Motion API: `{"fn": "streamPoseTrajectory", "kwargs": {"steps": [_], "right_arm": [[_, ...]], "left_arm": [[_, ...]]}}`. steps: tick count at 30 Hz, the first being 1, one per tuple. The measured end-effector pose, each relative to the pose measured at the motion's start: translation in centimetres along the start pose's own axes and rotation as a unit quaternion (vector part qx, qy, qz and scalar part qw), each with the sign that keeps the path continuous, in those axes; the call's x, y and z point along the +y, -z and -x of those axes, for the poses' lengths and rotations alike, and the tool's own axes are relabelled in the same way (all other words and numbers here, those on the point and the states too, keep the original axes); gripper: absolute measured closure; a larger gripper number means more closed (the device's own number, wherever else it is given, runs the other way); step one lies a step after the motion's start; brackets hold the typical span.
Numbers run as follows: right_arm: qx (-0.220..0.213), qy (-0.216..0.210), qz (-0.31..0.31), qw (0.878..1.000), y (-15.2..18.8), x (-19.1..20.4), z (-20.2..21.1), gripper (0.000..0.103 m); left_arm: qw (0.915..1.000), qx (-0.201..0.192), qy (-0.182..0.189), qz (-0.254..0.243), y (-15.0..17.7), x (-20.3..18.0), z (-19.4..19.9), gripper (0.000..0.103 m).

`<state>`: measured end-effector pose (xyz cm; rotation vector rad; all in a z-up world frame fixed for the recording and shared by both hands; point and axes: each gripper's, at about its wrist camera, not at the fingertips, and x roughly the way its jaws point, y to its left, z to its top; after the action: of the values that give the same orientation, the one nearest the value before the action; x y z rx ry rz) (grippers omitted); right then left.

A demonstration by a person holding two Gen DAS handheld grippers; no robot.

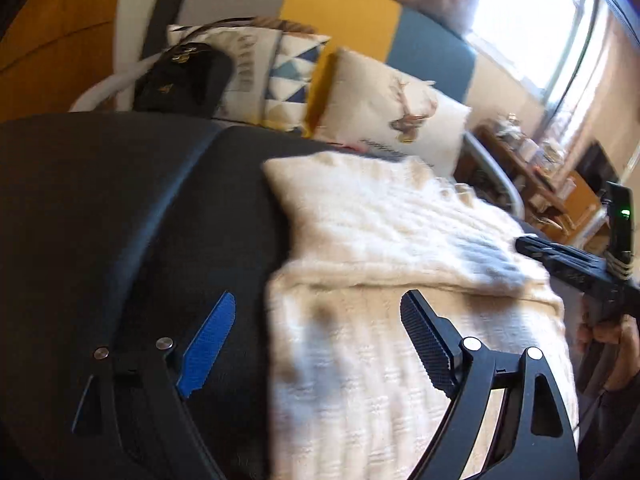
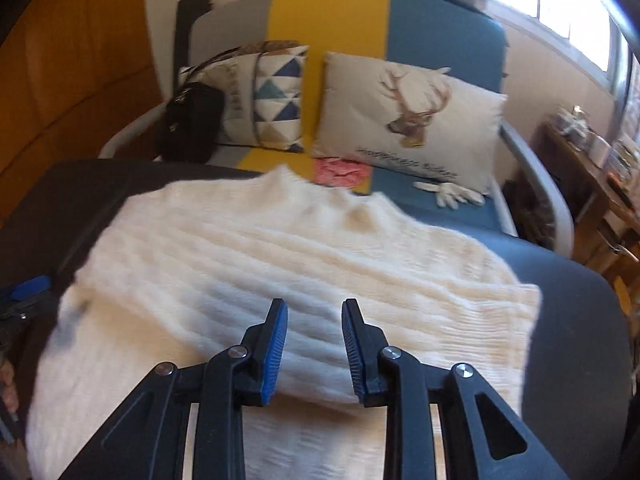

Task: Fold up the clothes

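A cream knitted sweater lies on a dark grey padded surface, its upper part folded over the lower part. My left gripper hovers wide open over the sweater's left edge, with one finger over the dark surface and one over the knit. My right gripper hangs over the middle of the sweater, its blue pads a narrow gap apart with nothing between them. It also shows at the right edge of the left wrist view as the right gripper, held by a hand.
Behind the surface stands a grey, yellow and blue sofa with a deer cushion, a triangle-pattern cushion and a black bag. A pink cloth and white gloves lie on its seat. A cluttered wooden table stands right.
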<state>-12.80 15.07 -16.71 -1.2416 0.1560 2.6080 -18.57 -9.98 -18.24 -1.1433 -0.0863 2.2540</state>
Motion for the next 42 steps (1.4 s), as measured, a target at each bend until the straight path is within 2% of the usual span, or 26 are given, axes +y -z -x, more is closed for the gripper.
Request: {"fn": "streamPoseTrajectory", "kwargs": {"steps": [2, 4, 6, 9, 11, 13, 17, 20, 21, 23, 24, 26, 27, 29, 31, 33, 36, 37, 39, 41, 42], "right_arm": [[0.019, 0.023, 0.016, 0.999, -0.3, 0.9, -1.9, 0.076], [0.04, 0.028, 0.008, 0.999, 0.3, 0.6, -4.0, 0.075], [0.033, 0.022, -0.004, 0.999, 0.9, 0.5, -4.5, 0.074], [0.037, 0.013, -0.013, 0.999, 0.9, 0.3, -4.3, 0.074], [0.041, 0.01, -0.014, 0.999, 0.7, 0.3, -4.1, 0.074], [0.036, 0.008, -0.024, 0.999, 0.5, 0.2, -3.2, 0.074], [0.018, -0.075, -0.028, 0.997, 1.5, 1.6, -0.4, 0.074], [0.035, -0.12, -0.002, 0.992, 2.8, 5.0, 0.0, 0.074], [0.042, -0.133, 0.009, 0.99, 3.1, 6.2, -0.2, 0.074], [0.06, -0.132, 0.046, 0.988, 3.9, 8.7, -1.4, 0.074], [0.079, -0.104, 0.068, 0.989, 4.4, 9.9, -2.5, 0.074], [0.058, -0.085, 0.09, 0.991, 4.4, 11.0, -2.5, 0.073], [0.069, -0.084, 0.083, 0.991, 4.1, 11.0, -2.5, 0.073], [0.079, -0.093, 0.056, 0.991, 3.7, 10.6, -1.6, 0.073], [0.064, -0.123, 0.054, 0.989, 3.9, 10.7, 0.9, 0.073], [0.062, -0.139, 0.056, 0.987, 4.8, 11.0, 3.0, 0.073], [0.079, -0.152, 0.047, 0.984, 7.2, 11.3, 3.9, 0.073], [0.087, -0.151, 0.043, 0.984, 7.9, 11.6, 3.5, 0.073], [0.099, -0.133, 0.055, 0.985, 8.8, 12.2, 1.5, 0.074], [0.086, -0.104, 0.074, 0.988, 8.9, 13.2, 2.1, 0.074], [0.093, -0.102, 0.07, 0.988, 8.5, 13.4, 2.4, 0.073]], "left_arm": [[0.9995, 0.011, 0.03, 0.005, -0.3, -0.4, -0.8, 0.015], [0.9982, 0.019, 0.056, 0.012, -0.1, -0.7, -1.6, 0.015], [0.9981, 0.034, 0.047, 0.023, 0.0, -0.3, -2.7, 0.015], [0.9989, 0.037, 0.026, 0.016, 0.9, 0.2, -3.0, 0.017], [0.9992, 0.037, 0.014, 0.01, 1.2, 0.2, -2.4, 0.018], [0.9991, 0.028, 0.021, 0.024, 1.6, 0.6, -0.8, 0.018], [0.998, 0.007, 0.05, 0.037, 3.2, 0.9, 2.7, 0.018], [0.9956, 0.031, 0.083, 0.03, 5.2, -0.1, 3.3, 0.018], [0.9955, 0.04, 0.083, 0.023, 5.9, -0.5, 3.2, 0.018], [0.9971, 0.056, 0.051, 0.001, 7.4, -1.2, 2.6, 0.019], [0.9976, 0.058, 0.037, -0.009, 8.0, -1.4, 2.6, 0.019], [0.9983, 0.05, 0.013, -0.026, 8.6, -1.5, 3.3, 0.019], [0.9983, 0.049, 0.004, -0.03, 8.8, -1.5, 3.7, 0.019], [0.9984, 0.052, 0.006, -0.023, 9.2, -1.1, 4.8, 0.019], [0.9987, 0.047, 0.012, -0.014, 9.8, -0.8, 6.3, 0.019], [0.9988, 0.038, 0.029, -0.011, 10.3, -0.9, 7.6, 0.019], [0.9978, 0.041, 0.047, -0.021, 11.7, -1.5, 8.0, 0.019], [0.9976, 0.045, 0.046, -0.027, 12.2, -1.8, 7.9, 0.019], [0.9964, 0.061, 0.012, -0.057, 13.4, -2.6, 6.7, 0.019], [0.9947, 0.057, -0.009, -0.085, 14.0, -3.3, 6.9, 0.019], [0.9948, 0.056, -0.009, -0.084, 14.1, -3.4, 7.2, 0.019]]}}
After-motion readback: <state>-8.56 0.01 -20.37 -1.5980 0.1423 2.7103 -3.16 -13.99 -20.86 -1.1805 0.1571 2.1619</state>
